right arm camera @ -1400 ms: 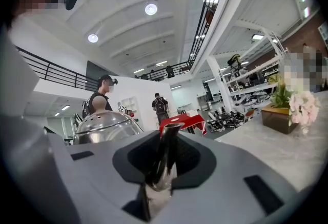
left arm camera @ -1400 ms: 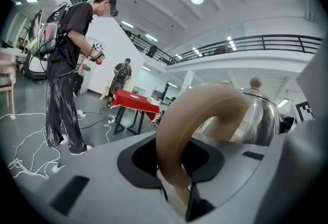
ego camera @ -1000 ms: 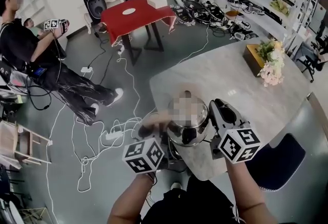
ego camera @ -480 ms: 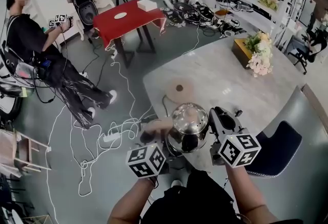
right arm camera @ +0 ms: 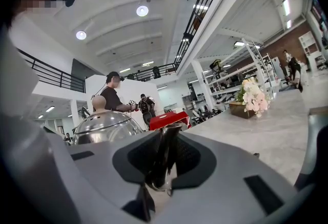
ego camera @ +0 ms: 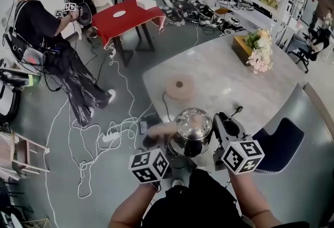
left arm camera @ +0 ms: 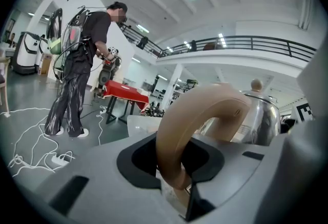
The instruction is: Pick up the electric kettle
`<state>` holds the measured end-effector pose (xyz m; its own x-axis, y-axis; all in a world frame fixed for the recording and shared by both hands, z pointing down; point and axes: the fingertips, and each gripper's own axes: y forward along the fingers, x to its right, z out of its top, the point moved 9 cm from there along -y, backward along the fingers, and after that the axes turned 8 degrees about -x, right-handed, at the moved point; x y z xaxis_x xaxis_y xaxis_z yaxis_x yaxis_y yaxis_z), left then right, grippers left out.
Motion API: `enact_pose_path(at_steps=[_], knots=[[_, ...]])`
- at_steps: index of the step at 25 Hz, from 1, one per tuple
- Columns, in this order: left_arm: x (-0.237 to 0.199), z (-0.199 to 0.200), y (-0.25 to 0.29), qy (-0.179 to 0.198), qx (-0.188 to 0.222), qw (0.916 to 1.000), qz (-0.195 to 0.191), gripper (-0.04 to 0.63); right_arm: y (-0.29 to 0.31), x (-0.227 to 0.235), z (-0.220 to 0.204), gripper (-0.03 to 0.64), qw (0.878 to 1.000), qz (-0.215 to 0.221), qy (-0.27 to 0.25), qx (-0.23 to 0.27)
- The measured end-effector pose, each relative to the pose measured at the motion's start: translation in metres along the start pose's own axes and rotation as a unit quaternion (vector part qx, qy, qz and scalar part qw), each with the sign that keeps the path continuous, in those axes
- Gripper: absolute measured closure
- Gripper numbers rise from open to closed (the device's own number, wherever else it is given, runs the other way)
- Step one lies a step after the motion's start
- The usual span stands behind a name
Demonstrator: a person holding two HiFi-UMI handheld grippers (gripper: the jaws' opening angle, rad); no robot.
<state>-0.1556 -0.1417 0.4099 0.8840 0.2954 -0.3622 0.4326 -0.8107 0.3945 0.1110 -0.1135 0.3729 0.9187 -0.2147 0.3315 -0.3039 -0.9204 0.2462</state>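
Note:
The steel electric kettle (ego camera: pixel 193 127) with a domed lid hangs near the table's front edge, held from both sides. My left gripper (ego camera: pixel 158 134) is shut on its curved tan handle (left arm camera: pixel 195 125), which fills the left gripper view (left arm camera: pixel 177 166) with the shiny body (left arm camera: pixel 264 120) behind it. My right gripper (ego camera: pixel 218 125) is shut on the steel spout (right arm camera: pixel 165 156); in the right gripper view (right arm camera: pixel 161 169) the lid and its knob (right arm camera: pixel 105 123) show at the left. The round tan kettle base (ego camera: pixel 179 86) lies bare on the table farther out.
The pale marble table (ego camera: pixel 235 78) carries a wooden box of flowers (ego camera: pixel 258 48) at its far right and the base's black cord (ego camera: pixel 164 104). A dark blue chair (ego camera: pixel 279 146) stands at the right. White cables (ego camera: pixel 99 138) cover the floor; a person (ego camera: pixel 55 44) stands by the red table (ego camera: pixel 130 15).
Both grippers have drawn the kettle toward me, off its round base, which now lies uncovered on the table. The grips on the handle and the spout have not changed.

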Motion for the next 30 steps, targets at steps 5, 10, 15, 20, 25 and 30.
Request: enact_pose_path(at_steps=[5, 10, 15, 20, 25, 30], knots=[[0.000, -0.008, -0.007, -0.005, 0.002, 1.0000, -0.006, 0.512, -0.009, -0.004, -0.004, 0.558, 1.000, -0.005, -0.004, 0.000], [0.000, -0.013, -0.011, -0.010, -0.005, 0.9999, -0.011, 0.512, -0.016, -0.007, -0.008, 0.558, 1.000, -0.012, -0.006, -0.003], [0.000, -0.014, -0.012, -0.006, -0.001, 0.9999, -0.009, 0.512, -0.019, -0.007, -0.013, 0.558, 1.000, -0.015, 0.001, 0.000], [-0.002, -0.011, -0.016, -0.007, -0.001, 0.9999, -0.011, 0.512, -0.020, -0.012, -0.011, 0.558, 1.000, -0.016, 0.002, 0.004], [-0.007, -0.017, -0.013, -0.007, -0.002, 0.9999, -0.012, 0.512, -0.018, -0.012, -0.018, 0.558, 1.000, -0.017, 0.002, 0.005], [-0.005, -0.019, -0.011, -0.003, -0.003, 0.9999, -0.012, 0.512, -0.019, -0.009, -0.021, 0.558, 1.000, -0.020, 0.008, 0.010]])
